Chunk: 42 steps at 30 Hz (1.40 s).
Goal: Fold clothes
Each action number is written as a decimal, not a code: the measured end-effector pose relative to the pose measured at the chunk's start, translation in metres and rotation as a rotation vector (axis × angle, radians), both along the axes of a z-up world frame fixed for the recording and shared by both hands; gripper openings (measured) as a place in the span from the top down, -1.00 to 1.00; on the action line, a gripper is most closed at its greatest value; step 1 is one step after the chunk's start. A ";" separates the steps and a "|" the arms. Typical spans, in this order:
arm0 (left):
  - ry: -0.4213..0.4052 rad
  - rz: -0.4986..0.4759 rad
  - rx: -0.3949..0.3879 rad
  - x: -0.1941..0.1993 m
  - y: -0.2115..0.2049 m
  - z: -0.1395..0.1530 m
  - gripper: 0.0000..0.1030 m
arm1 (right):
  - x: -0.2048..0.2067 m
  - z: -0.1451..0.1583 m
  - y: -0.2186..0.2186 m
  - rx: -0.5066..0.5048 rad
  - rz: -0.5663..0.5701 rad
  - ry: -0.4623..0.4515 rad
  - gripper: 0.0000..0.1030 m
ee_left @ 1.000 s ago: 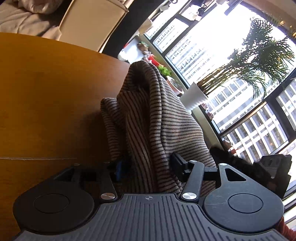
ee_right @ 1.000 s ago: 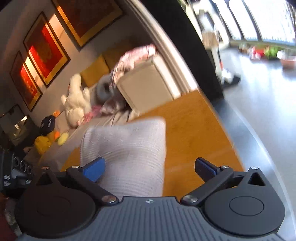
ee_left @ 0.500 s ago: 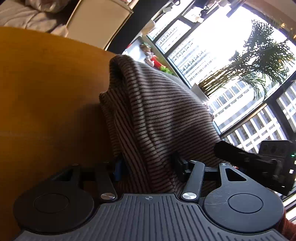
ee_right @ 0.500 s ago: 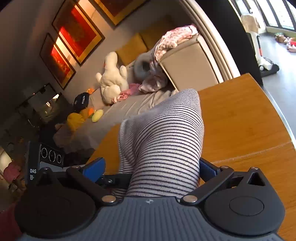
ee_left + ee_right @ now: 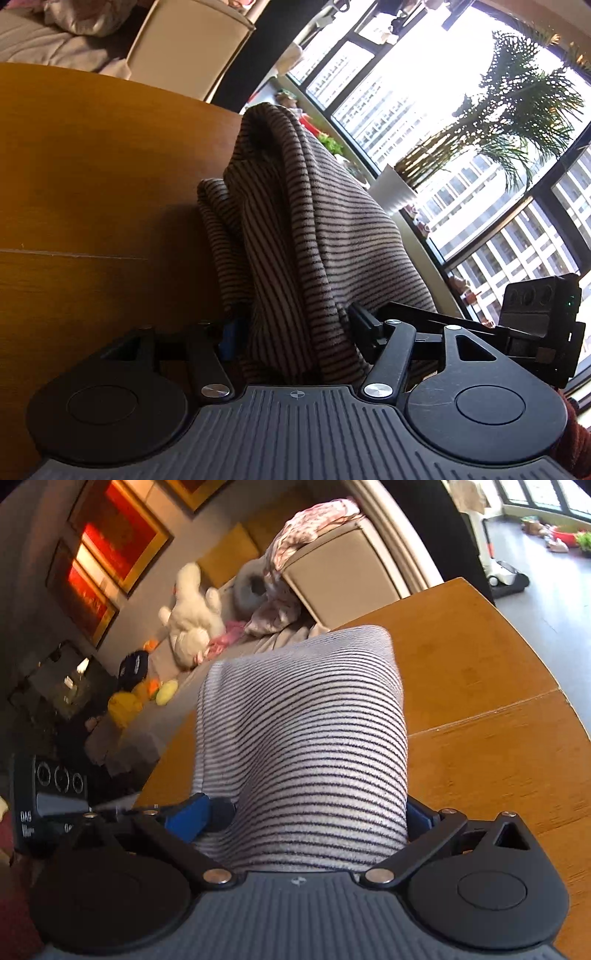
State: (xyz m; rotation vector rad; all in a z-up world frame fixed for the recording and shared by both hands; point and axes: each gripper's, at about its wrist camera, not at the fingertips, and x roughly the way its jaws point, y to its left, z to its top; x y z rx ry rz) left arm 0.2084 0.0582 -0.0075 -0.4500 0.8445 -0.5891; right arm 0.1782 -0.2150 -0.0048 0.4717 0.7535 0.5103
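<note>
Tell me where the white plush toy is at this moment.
In the right wrist view, the white plush toy lies upper left on the grey sofa, beyond the striped garment.

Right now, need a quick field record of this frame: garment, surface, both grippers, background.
garment: striped knit garment, bunched and lifted off the table between both grippers
surface: wooden table, seam line across it
left gripper: jaws opening, striped fabric between them
right gripper: fabric fills the gap between its blue pads, looks clamped
background left view: window, potted palm
background right view: sofa, white plush toy, red framed pictures
</note>
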 end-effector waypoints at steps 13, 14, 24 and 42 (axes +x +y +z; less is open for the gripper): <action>-0.022 0.003 0.036 -0.023 -0.004 0.003 -0.30 | -0.040 0.004 -0.005 -0.082 -0.028 -0.042 -0.43; -0.021 0.004 0.039 -0.024 -0.004 0.004 -0.31 | -0.044 0.008 -0.005 -0.087 -0.023 -0.056 -0.31; -0.021 -0.010 0.059 -0.039 -0.010 0.006 -0.34 | -0.058 0.013 -0.020 -0.084 -0.017 -0.096 -0.16; -0.075 0.074 0.049 0.008 0.003 0.057 -0.85 | -0.061 0.015 -0.019 -0.289 -0.026 -0.239 -0.41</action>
